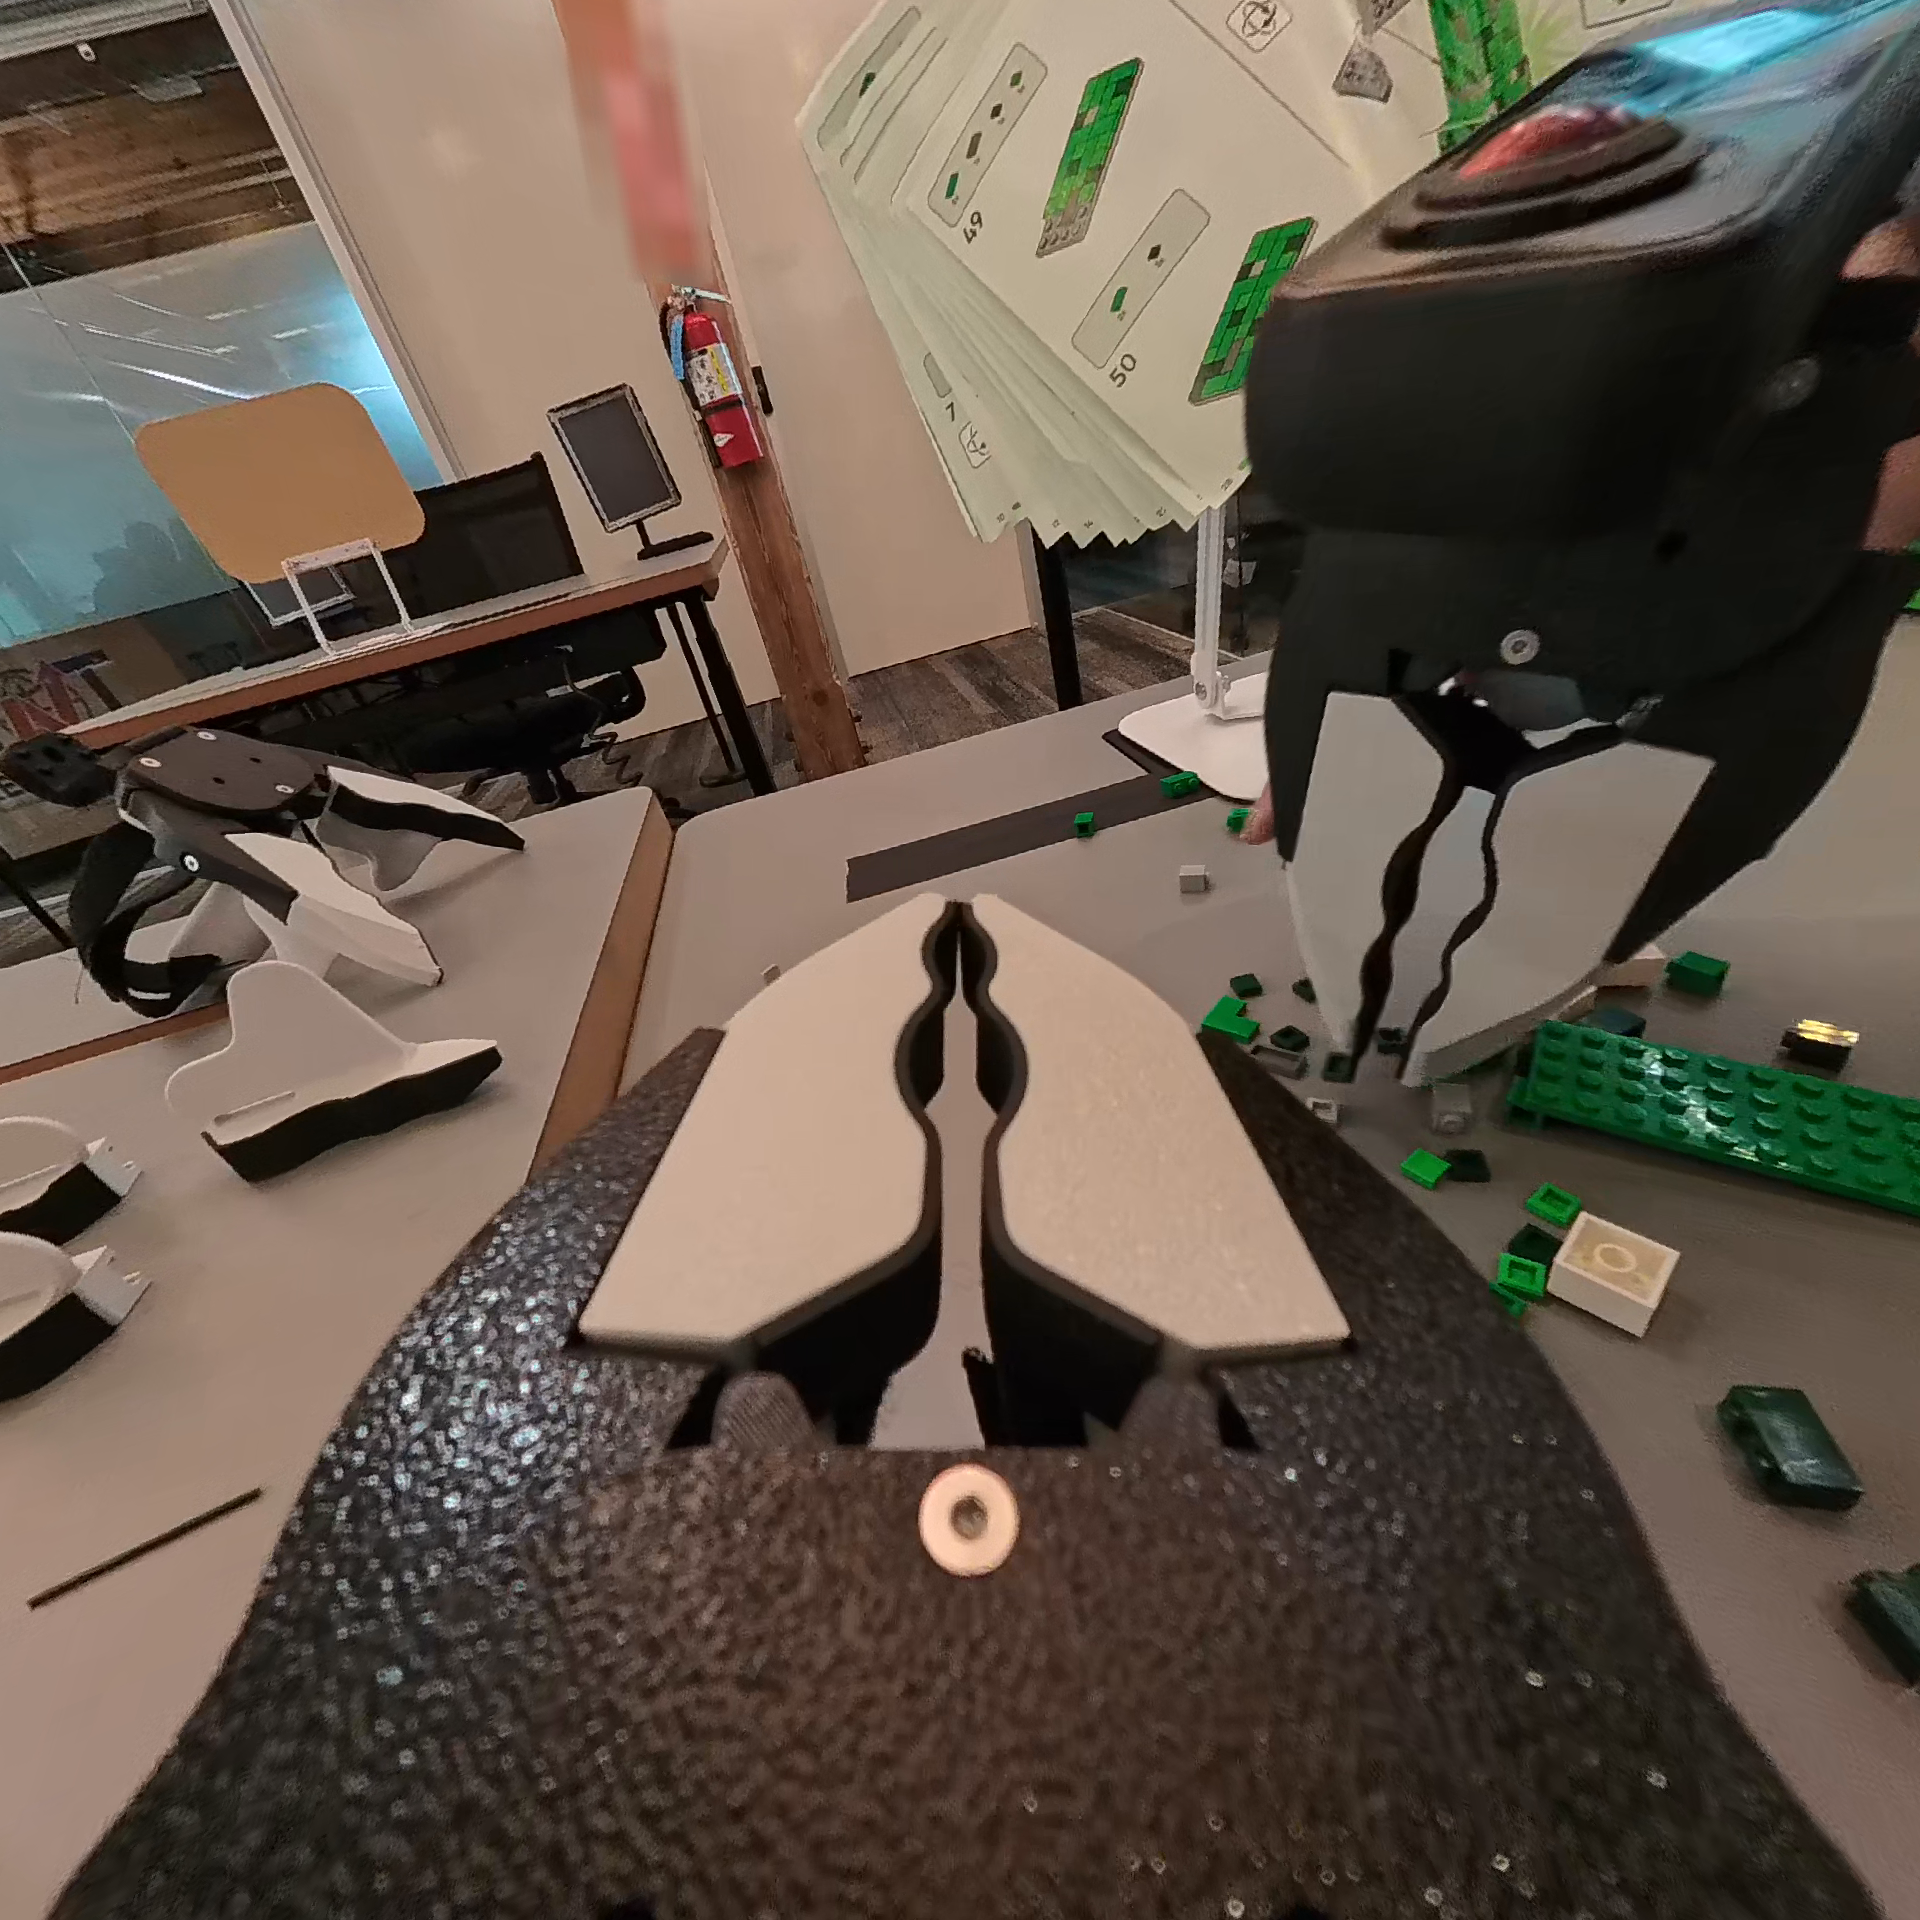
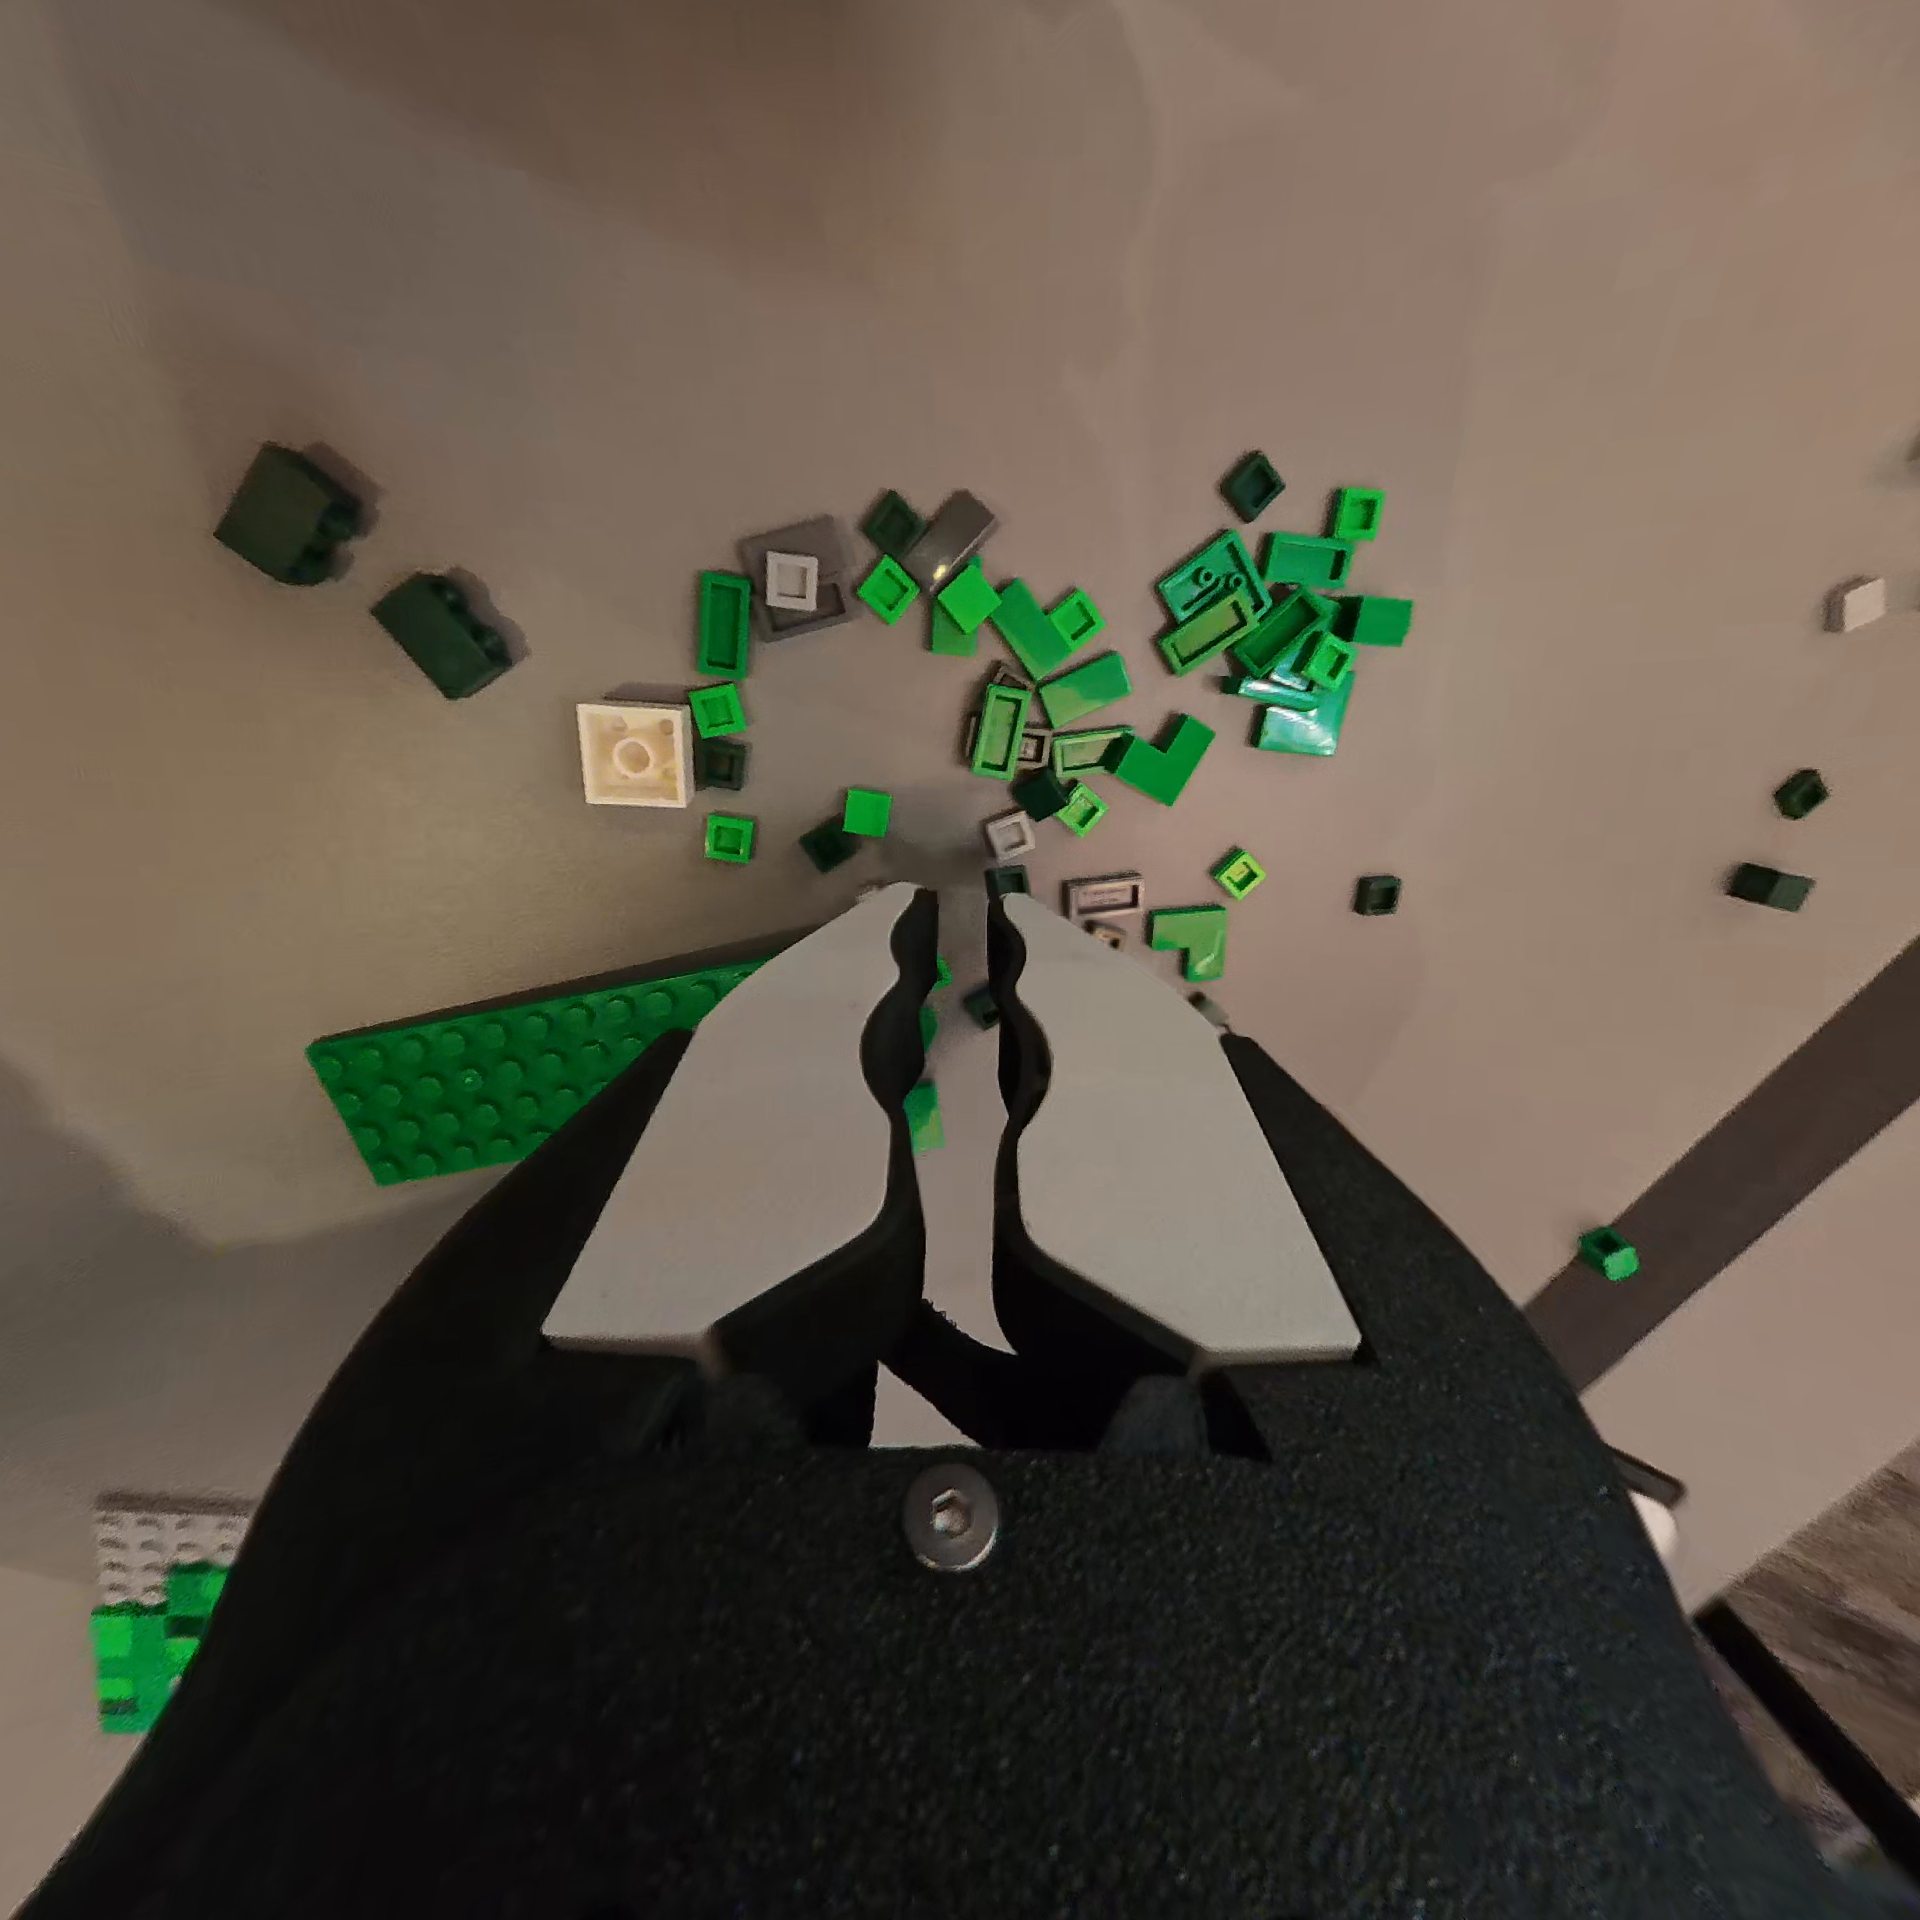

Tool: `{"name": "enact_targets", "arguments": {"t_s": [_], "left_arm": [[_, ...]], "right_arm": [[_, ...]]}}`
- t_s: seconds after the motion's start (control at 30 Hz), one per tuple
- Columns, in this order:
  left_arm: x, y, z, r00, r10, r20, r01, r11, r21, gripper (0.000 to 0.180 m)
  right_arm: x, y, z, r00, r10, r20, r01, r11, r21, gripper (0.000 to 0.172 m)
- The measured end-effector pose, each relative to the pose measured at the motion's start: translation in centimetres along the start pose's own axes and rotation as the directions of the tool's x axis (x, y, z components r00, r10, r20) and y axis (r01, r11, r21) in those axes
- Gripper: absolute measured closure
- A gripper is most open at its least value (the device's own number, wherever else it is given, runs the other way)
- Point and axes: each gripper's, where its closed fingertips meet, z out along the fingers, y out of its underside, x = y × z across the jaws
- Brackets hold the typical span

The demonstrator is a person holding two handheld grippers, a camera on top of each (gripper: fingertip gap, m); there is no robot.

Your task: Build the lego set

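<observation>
The grey table carries everything. On it lies a long green plate, partly under the right gripper. Beyond the plate is a scatter of small green tiles, with one white brick and two dark green bricks to the side.

The right gripper points down at the table, with its tips slightly apart and nothing between them. The nearest piece is a dark green tile just beside the right fingertip. To take one piece well, I think the tips should come straight down over a piece that lies apart from the others.

The left gripper is held above the table with its tips together and nothing in them.
</observation>
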Motion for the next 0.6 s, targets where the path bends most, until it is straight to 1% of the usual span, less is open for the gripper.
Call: {"name": "enact_targets", "arguments": {"t_s": [0.1, 0.13, 0.2, 0.23, 0.3, 0.37, 0.43, 0.47, 0.5, 0.53, 0.57, 0.6], "left_arm": [[0.1, 0.0, 0.0, 1.0, -0.001, -0.005, 0.001, 1.0, -0.001, 0.18], [0.1, 0.0, 0.0, 1.0, 0.0, -0.005, 0.0, 1.0, -0.001, 0.18], [0.1, 0.0, 0.0, 1.0, 0.001, -0.009, -0.001, 1.0, -0.001, 0.18], [0.2, 0.0, 0.0, 1.0, 0.002, -0.01, -0.002, 1.0, -0.002, 0.18], [0.3, 0.0, 0.0, 1.0, 0.002, -0.012, -0.002, 1.0, -0.002, 0.18], [0.3, 0.0, 0.0, 1.0, 0.002, -0.015, -0.002, 1.0, -0.001, 0.18], [0.6, -0.1, 0.0, 1.0, 0.003, -0.027, -0.003, 1.0, 0.001, 0.18], [1.0, -0.4, 0.2, 0.998, 0.008, -0.066, -0.007, 1.0, 0.017, 0.18], [2.3, -0.9, 0.1, 0.989, 0.014, -0.149, -0.006, 0.999, 0.052, 0.18], [3.9, -1.6, -0.2, 0.965, 0.025, -0.26, 0.001, 0.995, 0.099, 0.177], [5.9, -2.1, -0.7, 0.922, 0.039, -0.385, 0.015, 0.991, 0.134, 0.173], [7.6, -2.1, -1.1, 0.869, 0.045, -0.492, 0.025, 0.99, 0.135, 0.167]], "right_arm": [[-0.4, 0.2, 0.1, 0.997, 0.058, 0.042, -0.058, 0.998, 0.014, 0.161], [-0.7, 0.1, -0.3, 0.993, 0.093, 0.077, -0.095, 0.995, 0.031, 0.162], [-1.4, -0.3, -0.8, 0.963, 0.189, 0.192, -0.208, 0.975, 0.081, 0.165], [-1.8, -0.6, -1.2, 0.932, 0.244, 0.268, -0.28, 0.954, 0.107, 0.168], [-2.3, -1.3, -2.0, 0.828, 0.354, 0.434, -0.447, 0.885, 0.131, 0.171], [-2.4, -1.6, -2.7, 0.697, 0.435, 0.57, -0.591, 0.799, 0.112, 0.171], [-2.5, -1.2, -2.8, 0.588, 0.488, 0.644, -0.674, 0.736, 0.058, 0.171], [-2.7, -1.0, -2.9, 0.555, 0.492, 0.671, -0.691, 0.722, 0.042, 0.171], [-2.8, -1.1, -3.1, 0.538, 0.482, 0.691, -0.702, 0.711, 0.05, 0.172], [-2.8, -1.4, -3.4, 0.529, 0.463, 0.711, -0.711, 0.699, 0.074, 0.172], [-2.6, -1.8, -3.9, 0.53, 0.439, 0.726, -0.719, 0.686, 0.109, 0.172], [-2.5, -2.2, -4.5, 0.535, 0.418, 0.734, -0.723, 0.676, 0.142, 0.172]]}}
